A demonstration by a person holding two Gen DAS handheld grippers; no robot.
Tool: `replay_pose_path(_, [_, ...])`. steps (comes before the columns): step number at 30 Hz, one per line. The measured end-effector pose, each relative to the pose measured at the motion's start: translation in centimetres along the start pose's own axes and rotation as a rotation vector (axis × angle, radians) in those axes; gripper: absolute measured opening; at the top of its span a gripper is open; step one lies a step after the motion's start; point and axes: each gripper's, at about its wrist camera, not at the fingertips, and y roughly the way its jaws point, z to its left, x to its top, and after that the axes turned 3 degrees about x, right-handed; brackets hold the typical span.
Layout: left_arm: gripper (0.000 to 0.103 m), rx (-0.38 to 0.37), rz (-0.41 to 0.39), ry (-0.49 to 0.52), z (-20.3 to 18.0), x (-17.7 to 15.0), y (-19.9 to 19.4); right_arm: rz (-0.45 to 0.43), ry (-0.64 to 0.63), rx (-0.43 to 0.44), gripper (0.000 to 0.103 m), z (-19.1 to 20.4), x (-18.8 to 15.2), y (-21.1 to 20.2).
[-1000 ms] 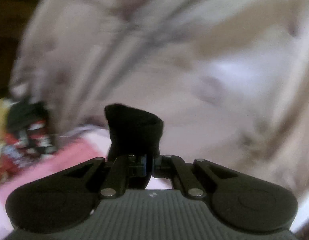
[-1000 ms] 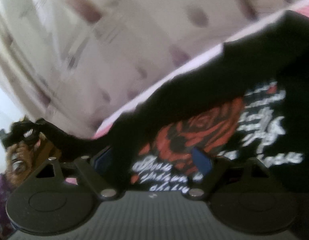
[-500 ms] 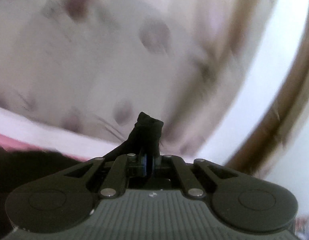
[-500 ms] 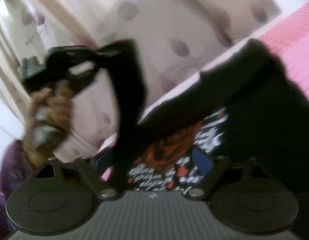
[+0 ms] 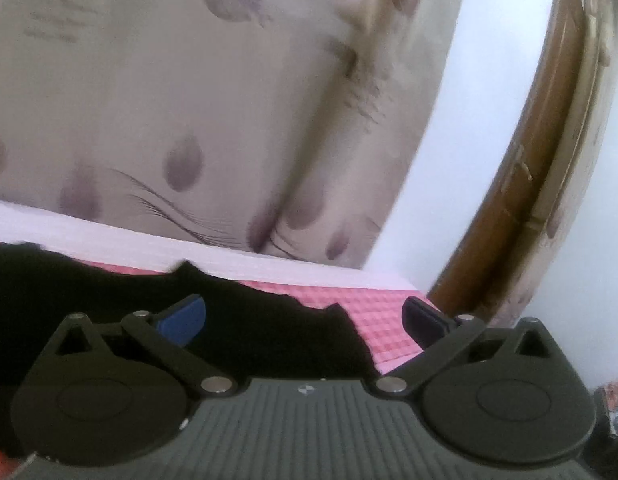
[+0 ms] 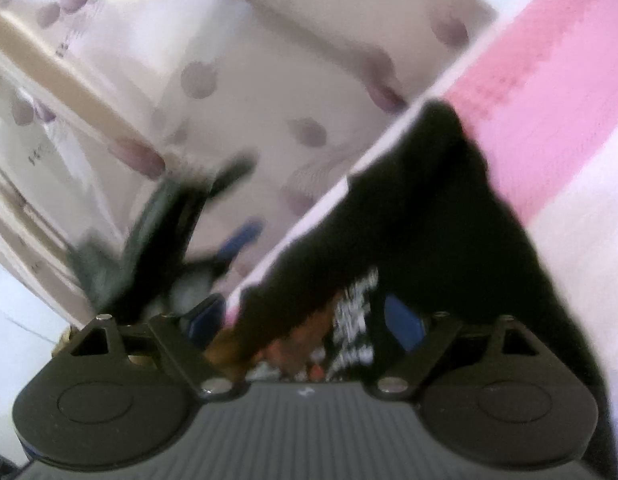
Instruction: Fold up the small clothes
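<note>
Black cotton shirt (image 5: 269, 336) is spread on a pink checked bed cover (image 5: 385, 320), with its upper edge near the cover's pale border. In the right wrist view the shirt (image 6: 449, 240) is seen running up the bed as a long dark fold, white lettering and a red print (image 6: 349, 320) showing low down near the camera.

The left gripper (image 5: 305, 316) is held low over the shirt's edge and its jaws are opening; nothing is pinched, though black cloth lies under the gap between the blue pad and the dark one. This reads as a release: the part carried over is judged to be laid down so the fold can rest flat.

The right gripper (image 6: 305, 320) is held wide too. Printed cloth lies between the fingers (image 6: 403, 322), but the pads are not seen pressing on it, so no grip is read. It is probably kept there to steady the body of the shirt.

The left gripper (image 6: 213, 248) is also caught in the right view, blurred, beside the shirt's edge.

A patterned curtain (image 5: 189, 120) and a wooden door frame (image 5: 521, 184) are seen behind the bed.
</note>
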Motion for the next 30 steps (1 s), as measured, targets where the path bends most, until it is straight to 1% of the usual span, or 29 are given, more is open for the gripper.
replay_pose_path(1, [0.103, 0.033, -0.001, -0.004, 1.1, -0.1, -1.3, 0.002, -0.012, -0.008, 0.092, 0.3, 0.9, 0.1])
replay_pose_path(2, [0.103, 0.078, -0.004, -0.005, 2.3, -0.4, -2.6, 0.008, -0.046, -0.031, 0.094, 0.7, 2.0, 0.4])
replay_pose_path(4, [0.103, 0.17, 0.0, 0.0, 4.8, -1.6, -4.7, -0.006, -0.138, -0.091, 0.094, 1.3, 3.7, 1.4])
replay_pose_path(6, [0.103, 0.263, 0.023, 0.002, 7.7, -2.7, -6.2, -0.006, -0.248, -0.157, 0.094, 1.6, 5.6, 3.4])
replay_pose_path(9, [0.103, 0.382, 0.028, -0.039, 12.1, -4.5, -7.9, 0.057, -0.383, -0.232, 0.094, 0.4, 7.9, 7.8])
replay_pose_path(10, [0.103, 0.406, 0.025, -0.061, 13.2, -4.7, -8.2, 0.083, -0.409, -0.259, 0.094, -0.2, 8.3, 9.2])
replay_pose_path(11, [0.103, 0.422, 0.022, -0.093, 14.3, -4.9, -8.5, 0.111, -0.42, -0.288, 0.09, -0.9, 8.6, 10.7])
replay_pose_path(12, [0.103, 0.421, 0.023, -0.177, 15.6, -5.3, -8.7, 0.143, -0.424, -0.305, 0.086, -1.6, 8.7, 12.1])
replay_pose_path(13, [0.103, 0.398, 0.007, -0.254, 16.7, -5.4, -8.8, 0.175, -0.431, -0.309, 0.068, -2.1, 8.7, 13.3])
replay_pose_path(14, [0.103, 0.378, -0.034, -0.296, 17.0, -5.3, -8.9, 0.207, -0.436, -0.318, 0.043, -2.6, 8.5, 14.5])
replay_pose_path(15, [0.103, 0.377, -0.055, -0.318, 17.3, -5.4, -9.0, 0.231, -0.437, -0.336, 0.033, -2.9, 8.3, 15.3])
replay_pose_path(16, [0.103, 0.382, -0.053, -0.322, 17.5, -5.3, -8.7, 0.236, -0.447, -0.346, 0.024, -2.9, 8.0, 15.8])
replay_pose_path(17, [0.103, 0.388, -0.048, -0.308, 17.2, -5.1, -8.2, 0.219, -0.465, -0.334, 0.017, -2.7, 7.7, 15.8])
replay_pose_path(19, [0.103, 0.407, -0.038, -0.278, 16.8, -5.2, -8.3, 0.158, -0.484, -0.307, 0.015, -1.8, 7.7, 15.1])
replay_pose_path(20, [0.103, 0.414, -0.036, -0.269, 16.5, -5.6, -9.1, 0.11, -0.503, -0.3, 0.011, -1.3, 7.9, 14.6])
replay_pose_path(21, [0.103, 0.42, -0.034, -0.265, 16.5, -5.5, -8.9, 0.061, -0.537, -0.305, 0.01, -0.7, 8.2, 14.2])
replay_pose_path(23, [0.103, 0.428, -0.037, -0.27, 16.5, -5.6, -8.8, -0.002, -0.58, -0.338, 0.01, -0.3, 8.8, 13.8])
replay_pose_path(24, [0.103, 0.43, -0.039, -0.27, 16.3, -5.8, -9.7, -0.008, -0.573, -0.352, 0.01, -0.5, 9.3, 13.8])
replay_pose_path(25, [0.103, 0.432, -0.038, -0.268, 16.3, -5.9, -9.7, 0.002, -0.562, -0.369, 0.01, -1.1, 9.7, 14.1])
replay_pose_path(27, [0.103, 0.439, -0.04, -0.265, 16.3, -6.0, -9.7, 0.04, -0.554, -0.418, 0.01, -2.5, 9.9, 14.9])
replay_pose_path(28, [0.103, 0.44, -0.04, -0.264, 16.3, -6.0, -9.6, 0.062, -0.528, -0.432, 0.01, -3.4, 10.0, 15.0])
replay_pose_path(29, [0.103, 0.439, -0.039, -0.264, 16.3, -5.9, -9.6, 0.049, -0.468, -0.423, 0.01, -4.1, 10.3, 14.3])
replay_pose_path(30, [0.103, 0.438, -0.041, -0.265, 16.3, -5.9, -9.6, 0.008, -0.378, -0.371, 0.01, -4.7, 10.7, 12.7])
